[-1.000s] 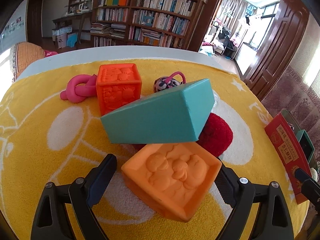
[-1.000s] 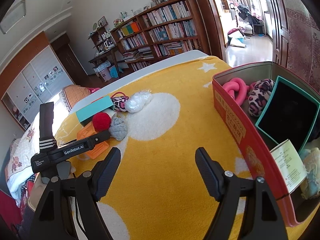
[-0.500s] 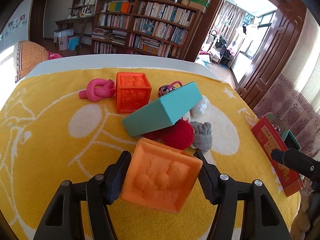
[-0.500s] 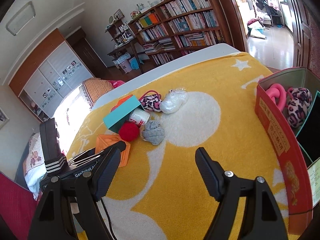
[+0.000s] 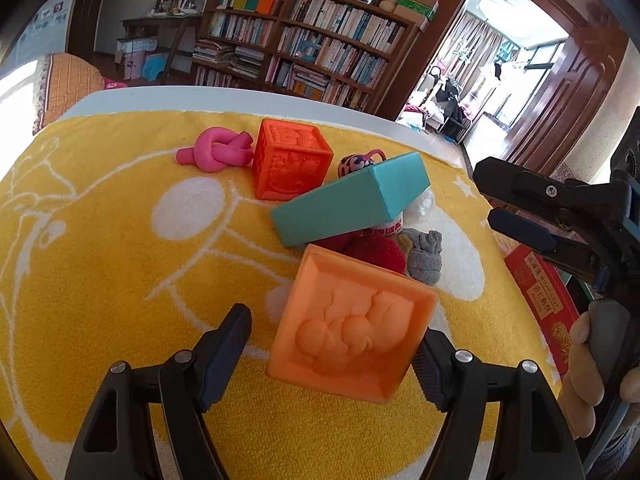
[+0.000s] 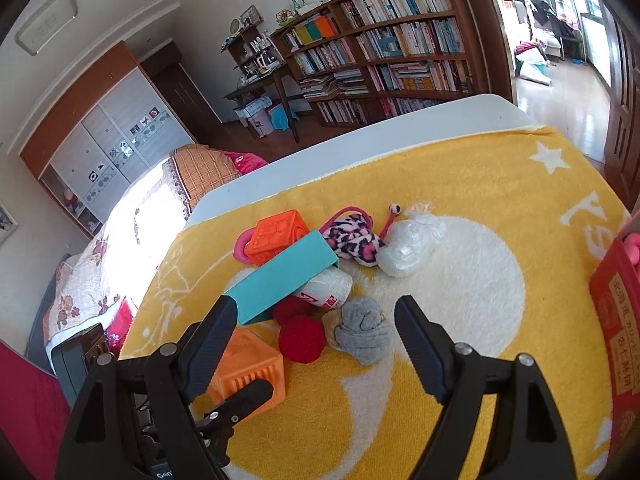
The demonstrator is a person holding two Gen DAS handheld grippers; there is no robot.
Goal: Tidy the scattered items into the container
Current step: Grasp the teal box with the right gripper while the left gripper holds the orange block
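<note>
Toys (image 5: pixel 352 204) on yellow blanket (image 5: pixel 100 264), bookshelf (image 5: pixel 304 60) behind

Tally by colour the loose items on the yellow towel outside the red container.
Orange embossed rubber cubes: 2
Pink knotted foam tube: 1
Pink leopard-print fabric pouch: 1
Teal rectangular cardboard box: 1
Red yarn balls: 2
Grey knotted sock: 1
White yarn skein: 1
Clear plastic bag bundle: 1
Total: 10
</note>
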